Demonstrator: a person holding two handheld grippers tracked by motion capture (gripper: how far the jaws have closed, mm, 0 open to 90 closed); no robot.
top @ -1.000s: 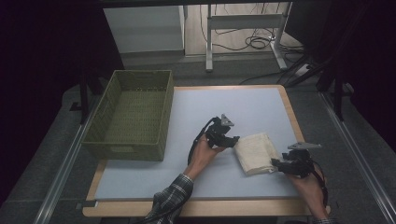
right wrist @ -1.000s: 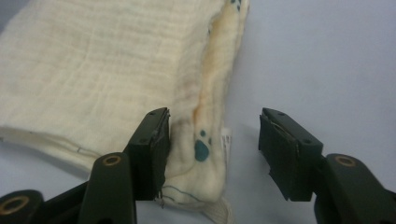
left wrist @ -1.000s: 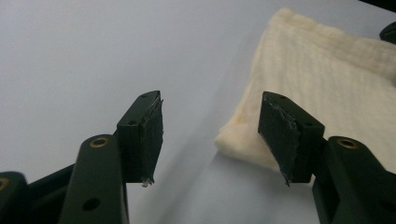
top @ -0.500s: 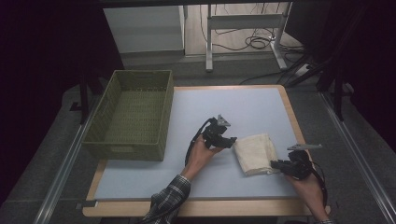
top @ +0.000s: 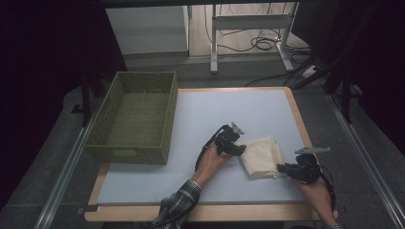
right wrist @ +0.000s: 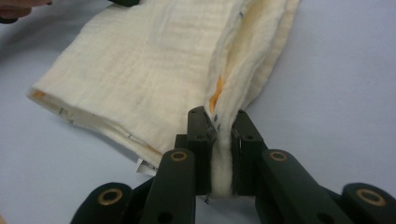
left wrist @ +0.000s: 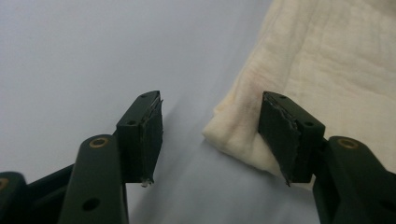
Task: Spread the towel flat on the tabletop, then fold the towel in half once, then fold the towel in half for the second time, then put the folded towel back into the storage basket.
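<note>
A folded cream cloth (top: 261,155) lies on the pale blue table (top: 229,109), right of centre. My left gripper (top: 241,149) stands open at its left corner. In the left gripper view the jaws (left wrist: 212,107) have just closed a little and straddle that corner; one pad lies against the cloth (left wrist: 336,60) and the other stands apart over bare table. My right gripper (top: 282,168) is at the cloth's near right corner. Its jaws (right wrist: 220,119) have just been closing and are shut on a folded edge of the cloth (right wrist: 154,60).
A green mesh basket (top: 131,148) stands along the table's left side with nothing visible in it. Bare table surface stretches behind the cloth and between the basket and my left hand. Desk legs and cables lie on the floor beyond the far edge.
My left gripper has come down and nearer to the cloth's left corner. My right gripper has closed on the cloth's near edge and kept its place.
</note>
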